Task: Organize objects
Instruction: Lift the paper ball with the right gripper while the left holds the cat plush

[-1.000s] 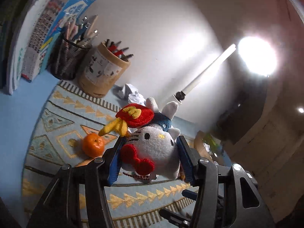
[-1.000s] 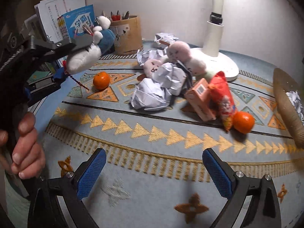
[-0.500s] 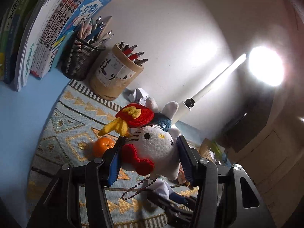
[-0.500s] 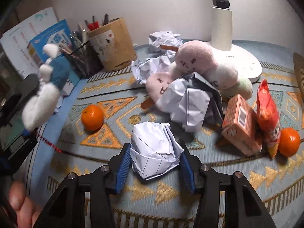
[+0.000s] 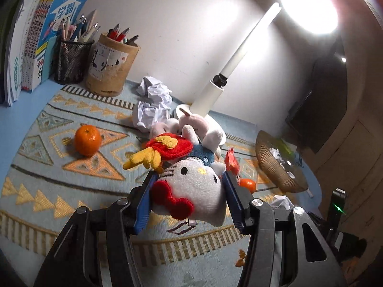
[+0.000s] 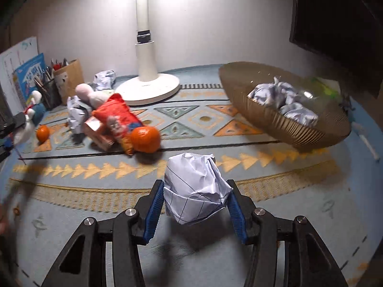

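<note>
The patterned mat (image 6: 196,119) spreads across the whole blue tabletop, with bands of orange triangles and striped edging. On its far side stands the white lamp (image 6: 146,71), its round base flat on the mat and its post rising straight up. To the right, a woven basket (image 6: 282,124) sits tilted, already holding several crumpled paper balls (image 6: 287,100). At the back left, books (image 5: 36,43) lean against the wall, with a black mesh pen cup (image 5: 71,62) and a tan pen holder (image 5: 112,64) just beside them.

Left of the lamp base lies a heap: pale pink plush toys (image 6: 93,95), more crumpled paper (image 5: 153,100), a red snack bag (image 6: 117,117) leaning on a small orange carton (image 6: 95,129), and a mandarin (image 6: 145,138) touching the bag's lower end. A second mandarin (image 5: 87,140) sits alone on the mat, well apart toward the pen cups.

My left gripper (image 5: 189,201) is clamped on a white cat plush (image 5: 191,186) with a red bow, blue pads pressing both sides of its head, lifted above the mat; its bead chain dangles below.

My right gripper (image 6: 194,205) pinches a ball of lined paper (image 6: 194,189) between its pads, held clear of the mat, its shadow falling beneath. The basket is ahead and to the right of it.
</note>
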Tool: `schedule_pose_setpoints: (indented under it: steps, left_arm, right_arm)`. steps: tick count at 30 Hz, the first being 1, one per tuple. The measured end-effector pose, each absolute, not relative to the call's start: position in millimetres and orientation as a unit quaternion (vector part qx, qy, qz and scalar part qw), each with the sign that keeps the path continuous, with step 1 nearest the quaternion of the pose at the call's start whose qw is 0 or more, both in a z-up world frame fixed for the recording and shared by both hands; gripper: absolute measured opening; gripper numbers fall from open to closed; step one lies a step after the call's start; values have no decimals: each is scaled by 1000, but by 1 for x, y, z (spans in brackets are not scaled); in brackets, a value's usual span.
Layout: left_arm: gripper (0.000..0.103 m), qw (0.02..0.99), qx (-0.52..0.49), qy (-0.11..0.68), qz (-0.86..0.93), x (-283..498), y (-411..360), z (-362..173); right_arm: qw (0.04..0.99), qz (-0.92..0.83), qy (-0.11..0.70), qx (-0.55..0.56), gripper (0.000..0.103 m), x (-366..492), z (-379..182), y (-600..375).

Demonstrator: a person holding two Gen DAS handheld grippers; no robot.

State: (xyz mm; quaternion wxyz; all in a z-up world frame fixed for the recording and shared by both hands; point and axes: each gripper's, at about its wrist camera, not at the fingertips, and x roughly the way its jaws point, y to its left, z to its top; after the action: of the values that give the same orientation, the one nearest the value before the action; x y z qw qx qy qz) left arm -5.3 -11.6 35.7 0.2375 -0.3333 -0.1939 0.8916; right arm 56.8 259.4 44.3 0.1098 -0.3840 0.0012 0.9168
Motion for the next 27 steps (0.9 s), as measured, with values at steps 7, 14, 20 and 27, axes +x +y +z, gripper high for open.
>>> schedule_pose_setpoints:
  steps: [7,14,20,27]
  left_arm:
    - [51,218,-381,-219,871,16,-4,10]
    - [51,203,-325,-94,919,48,27,25]
    - [53,194,-337,-104,915,40,23,24]
    - [53,192,-342,-124,911,36,16,21]
  right_arm:
    - [92,915,-65,-387,51,60,36,249]
    - [60,927,-45,-367,52,67,42,250]
    - [38,930,-46,-363,53,72,44,245]
    - [32,932,-52,-358,53,73,44,242]
